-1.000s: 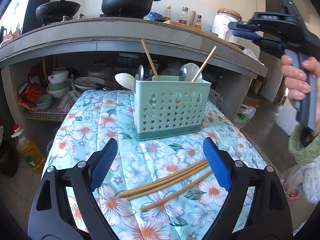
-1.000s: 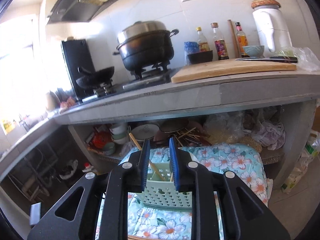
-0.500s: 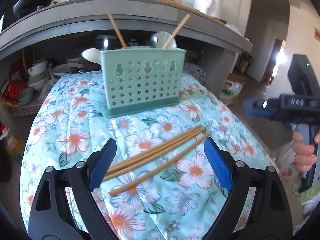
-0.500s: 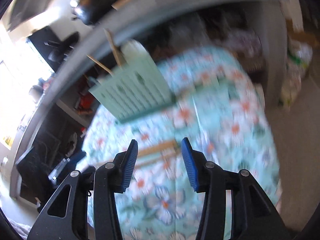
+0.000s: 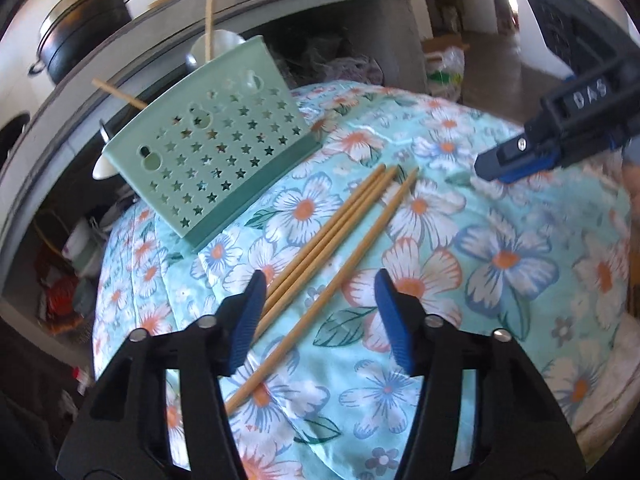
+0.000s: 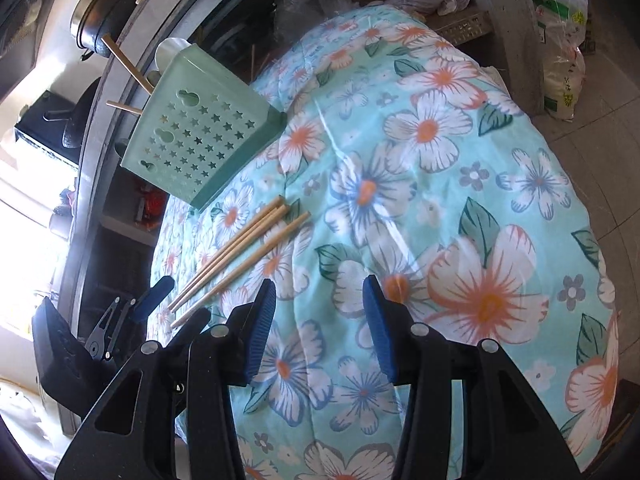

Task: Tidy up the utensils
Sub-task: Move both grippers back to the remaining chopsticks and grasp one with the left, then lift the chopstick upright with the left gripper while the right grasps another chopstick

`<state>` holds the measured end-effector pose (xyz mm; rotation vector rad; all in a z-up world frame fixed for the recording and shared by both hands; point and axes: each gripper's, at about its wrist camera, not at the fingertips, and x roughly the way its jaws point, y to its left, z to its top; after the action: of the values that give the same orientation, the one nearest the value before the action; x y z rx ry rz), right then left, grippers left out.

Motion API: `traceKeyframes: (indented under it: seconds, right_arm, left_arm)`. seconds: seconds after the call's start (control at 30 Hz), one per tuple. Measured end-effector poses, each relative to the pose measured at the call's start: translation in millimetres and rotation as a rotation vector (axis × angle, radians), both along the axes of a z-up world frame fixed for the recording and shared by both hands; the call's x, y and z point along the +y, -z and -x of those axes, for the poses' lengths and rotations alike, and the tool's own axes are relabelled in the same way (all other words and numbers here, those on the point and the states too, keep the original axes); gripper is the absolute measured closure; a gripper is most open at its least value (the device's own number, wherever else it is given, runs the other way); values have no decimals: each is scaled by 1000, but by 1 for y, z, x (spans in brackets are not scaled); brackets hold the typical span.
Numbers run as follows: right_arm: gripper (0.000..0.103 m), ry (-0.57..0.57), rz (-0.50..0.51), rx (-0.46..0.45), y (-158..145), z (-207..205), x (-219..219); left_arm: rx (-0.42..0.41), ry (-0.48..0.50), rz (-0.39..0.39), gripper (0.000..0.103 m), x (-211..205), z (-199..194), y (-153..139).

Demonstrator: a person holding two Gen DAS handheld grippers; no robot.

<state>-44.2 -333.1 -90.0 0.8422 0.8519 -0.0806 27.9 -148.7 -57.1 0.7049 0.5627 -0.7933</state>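
Three wooden chopsticks (image 5: 340,232) lie on the floral tablecloth (image 5: 500,264), in front of a green star-punched utensil holder (image 5: 212,148). The holder has chopsticks and spoons standing in it. My left gripper (image 5: 320,320) hangs low over the near ends of the loose chopsticks. Its jaws are closing, the single chopstick lies between them, and the pads do not touch it. My right gripper (image 6: 320,326) is open above bare cloth, to the right of the chopsticks (image 6: 240,256) and the holder (image 6: 196,140). It also shows at the right of the left wrist view, right gripper (image 5: 500,164).
A grey counter with a black pot (image 5: 84,28) runs behind the table. Bowls and packets crowd the shelf (image 5: 80,248) under it. Plastic bags (image 6: 564,40) stand on the floor past the table's right edge. My left gripper (image 6: 174,306) sits at the chopsticks' near ends.
My left gripper came down over the chopsticks, rolled, and its jaws narrowed. My right gripper dropped from counter height to just above the cloth, and its jaws widened.
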Motion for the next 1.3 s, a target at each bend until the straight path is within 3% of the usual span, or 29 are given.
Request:
traceKeyframes:
  seconds: [0.3, 0.47, 0.7, 0.8, 0.93, 1.07, 1.3]
  right_arm:
    - [58, 7, -44, -7, 12, 6, -6]
    - [58, 8, -51, -17, 11, 7, -7]
    - [58, 14, -64, -30, 11, 12, -11]
    - [58, 15, -74, -31, 14, 12, -11]
    - [58, 13, -81, -33, 14, 12, -9]
    - [58, 11, -88, -36, 14, 12, -9]
    - [58, 18, -103, -40, 15, 12, -10]
  left_arm:
    - [-98, 110, -190, 91, -23, 3, 26]
    - [-181, 197, -267, 96, -24, 16, 31]
    - [-86, 247, -353, 97, 1, 33, 21]
    - [23, 209, -320, 94, 11, 26, 13]
    - [148, 149, -211, 76, 15, 13, -3]
    - [252, 106, -114, 75, 0, -2, -10]
    - [266, 81, -88, 75, -37, -17, -1]
